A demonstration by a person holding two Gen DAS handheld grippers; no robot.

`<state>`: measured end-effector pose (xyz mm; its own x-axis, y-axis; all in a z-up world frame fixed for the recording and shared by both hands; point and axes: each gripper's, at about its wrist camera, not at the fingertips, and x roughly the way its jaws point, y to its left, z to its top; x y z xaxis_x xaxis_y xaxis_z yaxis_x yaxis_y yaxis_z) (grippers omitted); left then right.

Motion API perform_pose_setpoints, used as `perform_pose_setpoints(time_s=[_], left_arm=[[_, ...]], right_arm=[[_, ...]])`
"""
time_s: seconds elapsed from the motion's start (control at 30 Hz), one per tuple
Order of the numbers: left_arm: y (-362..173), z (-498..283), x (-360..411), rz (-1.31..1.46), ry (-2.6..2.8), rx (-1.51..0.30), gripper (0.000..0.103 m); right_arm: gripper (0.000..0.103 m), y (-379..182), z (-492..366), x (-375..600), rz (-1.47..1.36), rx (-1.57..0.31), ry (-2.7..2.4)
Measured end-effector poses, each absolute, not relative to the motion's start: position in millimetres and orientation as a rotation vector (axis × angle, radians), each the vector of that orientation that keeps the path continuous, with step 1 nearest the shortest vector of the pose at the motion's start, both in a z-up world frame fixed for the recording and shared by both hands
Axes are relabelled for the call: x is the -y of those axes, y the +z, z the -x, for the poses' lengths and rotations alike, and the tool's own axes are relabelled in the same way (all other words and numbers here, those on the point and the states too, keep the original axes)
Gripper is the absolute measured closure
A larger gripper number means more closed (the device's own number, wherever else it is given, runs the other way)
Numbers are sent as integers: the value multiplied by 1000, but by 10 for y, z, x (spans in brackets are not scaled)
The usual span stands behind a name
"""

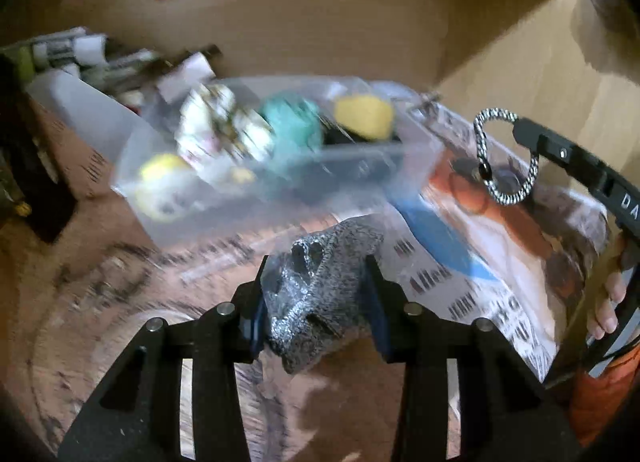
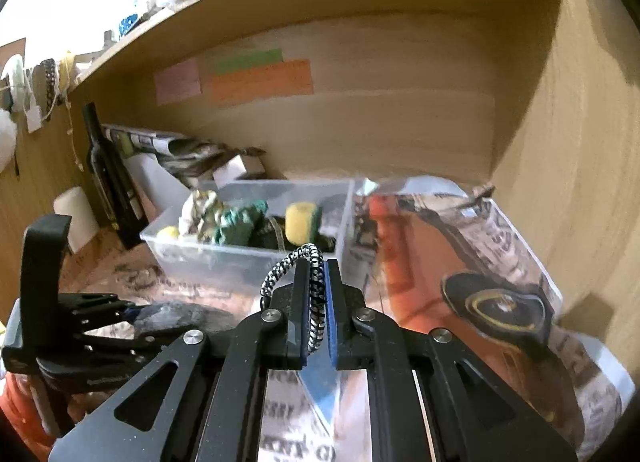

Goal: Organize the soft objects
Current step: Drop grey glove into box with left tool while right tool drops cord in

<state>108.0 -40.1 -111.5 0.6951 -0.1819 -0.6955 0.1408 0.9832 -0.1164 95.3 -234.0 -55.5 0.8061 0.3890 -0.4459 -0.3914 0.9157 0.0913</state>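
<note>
Grey knitted cloth (image 1: 320, 294) sits clamped in the left gripper (image 1: 318, 302) above a newspaper-covered desk (image 2: 500, 262); the right gripper (image 2: 316, 298) pinches a black-and-white cord loop (image 2: 314, 282). Behind, a clear plastic bin (image 2: 248, 258) holding soft items stands inside a wooden alcove (image 2: 400, 122) bearing coloured paper notes (image 2: 256, 80).

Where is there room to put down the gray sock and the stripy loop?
The clear bin has bare floor at its right end, right of the yellow sponge. The newspaper between the bin and the shelf's right wall is open too. Left of the bin is crowded with papers and a dark bottle. The bin's left half is crowded with soft things.
</note>
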Motion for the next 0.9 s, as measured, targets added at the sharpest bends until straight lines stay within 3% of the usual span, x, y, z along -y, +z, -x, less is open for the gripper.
perform_pose_setpoints(time_s=[0.43,0.9], left_arm=[[-486,-1509,-207,108,-81,-630,62],[-907,-2062,-117,54,-76,-719,62]], right_arm=[[97,-302,-1362,1886,30,-404,521],[97,-629,-1839,1414,140,-523,559]])
